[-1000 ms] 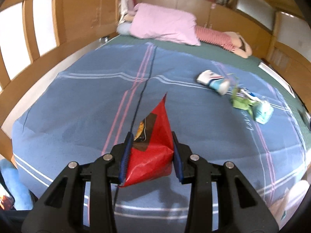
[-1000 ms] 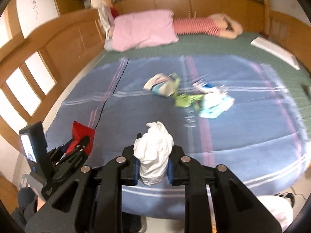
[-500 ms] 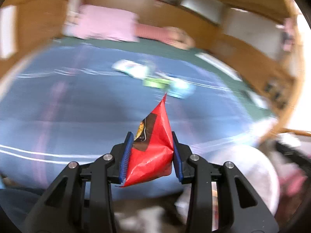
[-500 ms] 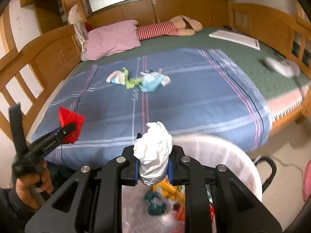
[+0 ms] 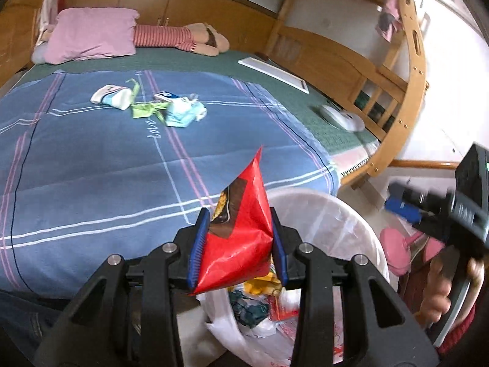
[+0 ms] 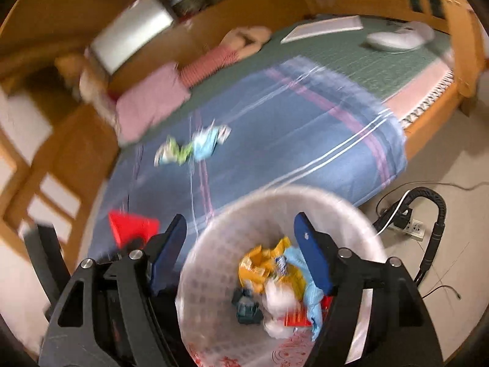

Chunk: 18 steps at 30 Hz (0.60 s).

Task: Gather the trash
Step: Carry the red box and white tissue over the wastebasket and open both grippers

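My left gripper (image 5: 240, 244) is shut on a red snack wrapper (image 5: 241, 238), held over the near rim of a white bin (image 5: 330, 214) lined with clear plastic. My right gripper (image 6: 241, 250) hovers above the same bin (image 6: 211, 244), its jaws opening with nothing between them. A white crumpled tissue (image 6: 279, 302) lies inside among yellow, blue and red scraps. The red wrapper (image 6: 131, 226) and left gripper show at the lower left of the right wrist view. More trash (image 5: 152, 105) lies mid-bed; this trash (image 6: 192, 146) appears blurred in the right wrist view.
A blue striped blanket (image 5: 91, 168) covers the bed, with a pink pillow (image 5: 91, 35) and a striped plush toy (image 5: 183, 38) at the head. A wooden bed frame (image 5: 409, 91) rises on the right. A power strip (image 6: 414, 227) and cables lie on the floor beside the bin.
Both grippers swung from the bed to above the bin. The right gripper opened and the white tissue dropped into the bin. The left gripper still holds the red wrapper.
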Each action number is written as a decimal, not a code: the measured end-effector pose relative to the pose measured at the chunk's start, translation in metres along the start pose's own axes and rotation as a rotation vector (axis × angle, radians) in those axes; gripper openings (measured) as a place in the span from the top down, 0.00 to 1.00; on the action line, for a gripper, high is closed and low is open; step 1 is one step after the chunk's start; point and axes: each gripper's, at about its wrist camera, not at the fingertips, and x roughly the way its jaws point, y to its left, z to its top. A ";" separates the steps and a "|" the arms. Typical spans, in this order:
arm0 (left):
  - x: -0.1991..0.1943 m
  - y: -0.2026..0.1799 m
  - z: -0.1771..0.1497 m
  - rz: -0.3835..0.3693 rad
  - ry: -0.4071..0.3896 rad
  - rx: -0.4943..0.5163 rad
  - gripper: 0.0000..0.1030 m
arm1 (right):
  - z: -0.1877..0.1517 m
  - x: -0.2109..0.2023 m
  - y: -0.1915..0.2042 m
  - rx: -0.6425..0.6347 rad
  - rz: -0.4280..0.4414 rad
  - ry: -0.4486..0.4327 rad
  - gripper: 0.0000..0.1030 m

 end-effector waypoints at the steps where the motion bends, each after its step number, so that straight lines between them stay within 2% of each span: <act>1: 0.001 -0.005 -0.001 -0.005 0.008 0.012 0.63 | 0.003 -0.006 -0.004 0.011 -0.018 -0.032 0.30; 5: 0.008 -0.032 -0.008 -0.036 0.061 0.099 0.61 | 0.009 -0.017 -0.013 0.026 -0.062 -0.078 0.30; 7: 0.011 -0.048 -0.014 -0.056 0.083 0.157 0.52 | 0.011 -0.018 -0.016 0.036 -0.064 -0.079 0.30; 9: 0.012 -0.062 -0.019 -0.064 0.087 0.195 0.21 | 0.011 -0.016 -0.018 0.044 -0.060 -0.072 0.30; 10: 0.011 -0.065 -0.020 -0.057 0.077 0.207 0.17 | 0.010 -0.014 -0.019 0.046 -0.059 -0.070 0.30; 14: 0.009 -0.067 -0.020 0.023 0.048 0.238 0.11 | 0.008 -0.010 -0.018 0.045 -0.059 -0.058 0.30; 18: 0.004 -0.055 -0.012 0.068 0.021 0.198 0.09 | 0.008 -0.008 -0.017 0.037 -0.056 -0.058 0.30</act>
